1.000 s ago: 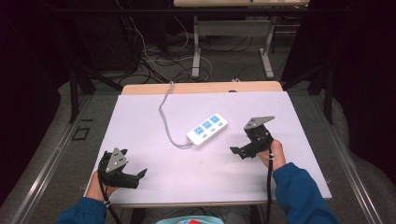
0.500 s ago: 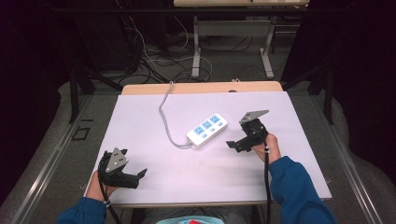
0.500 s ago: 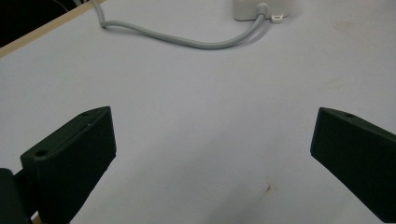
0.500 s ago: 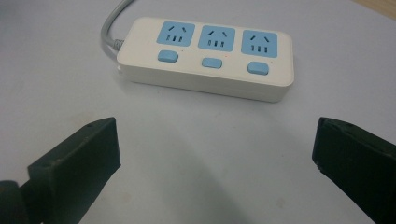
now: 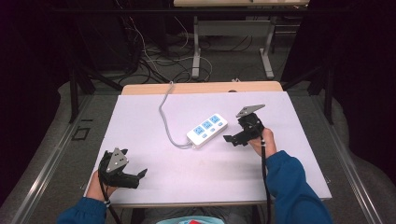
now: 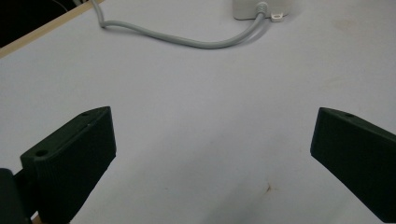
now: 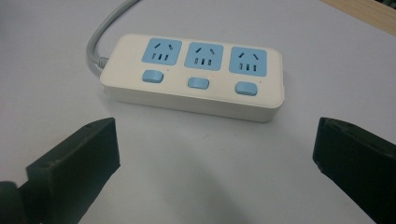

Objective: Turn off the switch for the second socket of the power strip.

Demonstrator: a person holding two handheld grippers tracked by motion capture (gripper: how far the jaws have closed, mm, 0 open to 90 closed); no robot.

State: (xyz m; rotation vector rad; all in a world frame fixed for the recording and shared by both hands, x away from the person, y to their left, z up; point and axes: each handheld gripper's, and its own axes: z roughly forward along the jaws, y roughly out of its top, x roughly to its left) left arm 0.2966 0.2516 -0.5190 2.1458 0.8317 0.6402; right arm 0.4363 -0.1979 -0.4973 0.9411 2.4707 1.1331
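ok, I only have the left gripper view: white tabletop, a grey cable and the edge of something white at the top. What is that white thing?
Observer: A white power strip with three blue sockets, each with a blue button below it.
Operator: Where's the right gripper?
Observer: The right gripper sits just right of the power strip, jaws open and pointed at its long side, not touching it.
Operator: And where does the cable go?
Observer: The grey cable leaves the strip's near-left end, curves toward the far edge of the table and drops over it.
Operator: My left gripper, anything near it?
Observer: The left gripper is open at the near-left corner, apart from the strip.
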